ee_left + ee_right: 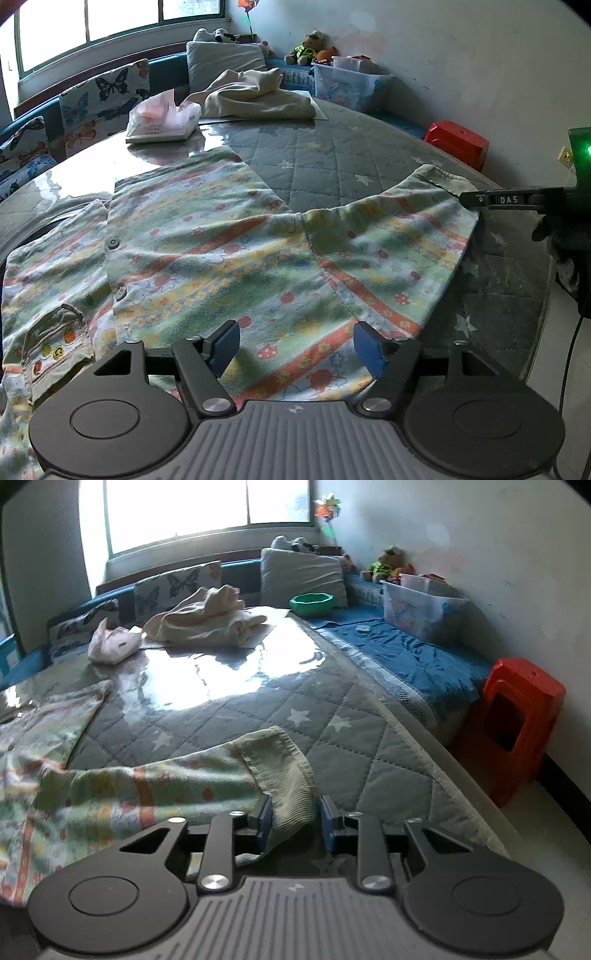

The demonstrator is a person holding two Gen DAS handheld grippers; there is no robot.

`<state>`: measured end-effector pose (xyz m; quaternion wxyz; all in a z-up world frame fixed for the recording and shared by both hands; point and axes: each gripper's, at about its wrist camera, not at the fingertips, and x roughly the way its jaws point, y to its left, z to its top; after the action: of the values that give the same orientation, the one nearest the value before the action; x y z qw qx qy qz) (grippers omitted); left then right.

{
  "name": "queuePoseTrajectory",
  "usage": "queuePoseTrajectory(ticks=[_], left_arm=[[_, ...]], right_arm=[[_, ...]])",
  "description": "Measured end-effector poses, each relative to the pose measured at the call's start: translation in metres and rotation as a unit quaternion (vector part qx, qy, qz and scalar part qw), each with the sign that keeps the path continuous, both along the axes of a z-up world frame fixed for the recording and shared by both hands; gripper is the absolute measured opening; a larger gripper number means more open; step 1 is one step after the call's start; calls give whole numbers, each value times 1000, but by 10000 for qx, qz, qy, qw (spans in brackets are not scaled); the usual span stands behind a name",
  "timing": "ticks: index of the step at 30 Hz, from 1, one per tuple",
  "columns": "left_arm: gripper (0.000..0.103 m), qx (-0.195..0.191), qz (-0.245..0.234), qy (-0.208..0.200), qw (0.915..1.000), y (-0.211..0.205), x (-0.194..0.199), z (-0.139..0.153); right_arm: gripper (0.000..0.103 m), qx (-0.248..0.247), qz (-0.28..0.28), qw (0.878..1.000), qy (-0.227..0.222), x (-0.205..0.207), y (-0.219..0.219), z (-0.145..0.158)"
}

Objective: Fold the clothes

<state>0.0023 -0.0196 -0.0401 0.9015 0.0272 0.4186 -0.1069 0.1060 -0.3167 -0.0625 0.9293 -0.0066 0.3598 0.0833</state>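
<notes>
A child's patterned pyjama top with buttons lies spread on the quilted table. Its right sleeve stretches toward the table's right edge. My left gripper is open just above the top's near hem, its blue pads apart with cloth below them. My right gripper is partly open around the sleeve's ribbed cuff; the cuff hangs between the pads, touching the left one. In the left wrist view the right gripper's finger reaches the cuff.
A crumpled beige garment and a pink tissue pack lie at the table's far side. A red plastic stool stands right of the table. A clear storage box, green bowl and cushions sit on the bench behind.
</notes>
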Motion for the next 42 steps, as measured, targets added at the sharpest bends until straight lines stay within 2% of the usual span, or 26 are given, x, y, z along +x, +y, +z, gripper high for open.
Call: queuePoseTrajectory(ticks=[2,4,6,12,20,28,35,42], left_arm=[[73,-2,26,-8,10000,1,0,0],[75,-4,55,-18,10000,2,-1,1],[75,-17,83,-26,10000,3,-1,2],[76,-53,164,-40,9998,9,-2,2],[76,-215,378,-148,9989,29,-13,7],[78,-485,1011,-420,9928,80,-38,20],[79,-645,1592,-528,9837,127,-64,22],[79,-704,1980,-461,9766,156,-81,16]], right_arm=[[28,49,-4,10000,-5,-1,0,0],[17,132,39,9999,-33,-3,0,4],[13,216,82,9997,-61,-5,1,7],[9,691,341,9967,-253,-18,7,32],[9,1138,1318,9829,-597,-38,56,88],[9,1369,2404,9589,-636,-54,132,124],[9,1368,3162,9374,-499,-68,202,123],[9,1393,3634,9211,-123,-80,249,99]])
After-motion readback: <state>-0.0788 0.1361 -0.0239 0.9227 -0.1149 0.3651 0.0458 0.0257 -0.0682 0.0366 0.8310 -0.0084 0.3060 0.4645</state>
